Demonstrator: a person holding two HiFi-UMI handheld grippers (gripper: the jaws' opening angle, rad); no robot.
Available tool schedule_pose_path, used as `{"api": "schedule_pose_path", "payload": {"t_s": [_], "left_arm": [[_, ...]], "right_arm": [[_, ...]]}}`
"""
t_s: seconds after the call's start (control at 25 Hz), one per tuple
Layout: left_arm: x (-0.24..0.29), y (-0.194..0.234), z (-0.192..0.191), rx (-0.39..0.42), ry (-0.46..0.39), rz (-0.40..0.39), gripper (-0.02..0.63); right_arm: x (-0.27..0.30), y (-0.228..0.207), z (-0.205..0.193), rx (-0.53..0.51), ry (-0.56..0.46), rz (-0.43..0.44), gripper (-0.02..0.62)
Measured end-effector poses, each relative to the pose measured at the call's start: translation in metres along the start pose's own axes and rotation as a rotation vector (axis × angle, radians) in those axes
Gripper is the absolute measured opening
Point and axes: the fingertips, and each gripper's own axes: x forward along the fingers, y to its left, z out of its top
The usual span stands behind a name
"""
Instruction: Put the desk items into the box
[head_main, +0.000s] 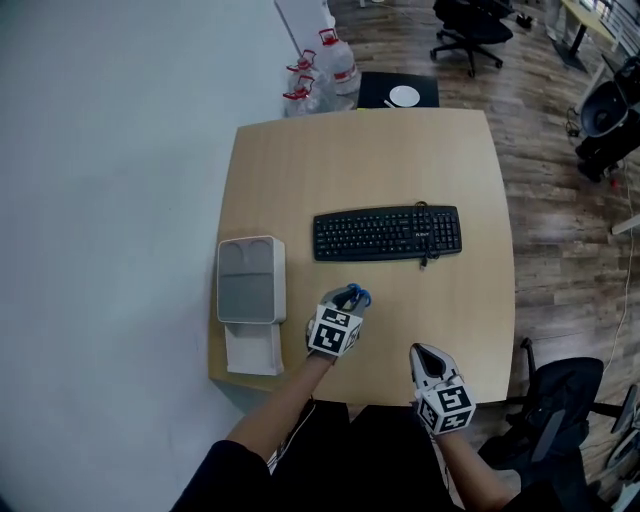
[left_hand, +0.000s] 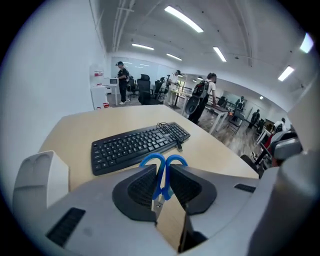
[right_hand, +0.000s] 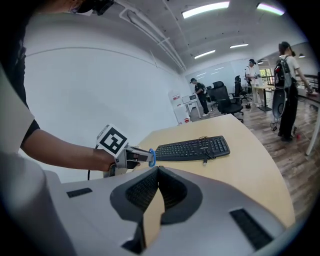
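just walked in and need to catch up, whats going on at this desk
A person is clearing a desk with a handheld gripper in each hand. The left gripper has its fingers shut on blue-handled scissors, near the desk's front edge. The right gripper is empty, fingers together. A black keyboard lies mid-desk, not yet packed. The box sits at the desk's left edge and looks empty.

The black corded keyboard (head_main: 387, 233) stretches across the middle of the light wooden table (head_main: 300, 170); bare wood runs open from it leftward to the grey-and-white rectangular box (head_main: 250, 280) (a white panel (head_main: 252, 352) adjoins its near side).
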Motion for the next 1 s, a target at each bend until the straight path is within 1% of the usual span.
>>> {"api": "schedule_pose_path", "payload": {"t_s": [0.16,0.28,0.36,0.52,0.64,0.72,0.8,0.88,1.0], "left_arm": [[-0.049,0.005,0.005,-0.067,-0.100,0.027,0.083],[-0.079,0.004,0.001,-0.066,-0.150,0.051,0.081],[-0.098,0.004,-0.003,-0.088,-0.186,0.065,0.081],[-0.149,0.007,-0.011,-0.217,-0.269,0.078,0.082],[-0.187,0.015,-0.016,-0.305,-0.308,0.104,0.082],[-0.205,0.025,-0.022,-0.350,-0.326,0.124,0.083],[-0.220,0.036,-0.032,-0.353,-0.329,0.155,0.082],[-0.232,0.048,-0.045,-0.320,-0.315,0.201,0.083],[-0.245,0.066,-0.070,-0.306,-0.293,0.258,0.083]], "right_arm": [[0.004,0.023,0.013,-0.048,-0.022,0.032,0.059],[0.007,0.032,0.018,-0.077,-0.038,0.041,0.059],[0.008,0.030,0.019,-0.076,-0.049,0.026,0.058],[0.015,0.036,0.019,-0.094,-0.037,0.013,0.058],[0.027,0.044,0.026,-0.130,-0.022,-0.005,0.059],[0.039,0.054,0.031,-0.142,-0.018,-0.002,0.058],[0.052,0.069,0.037,-0.149,-0.029,0.016,0.058],[0.065,0.091,0.040,-0.170,-0.031,0.055,0.058],[0.089,0.125,0.032,-0.202,0.017,0.129,0.059]]}}
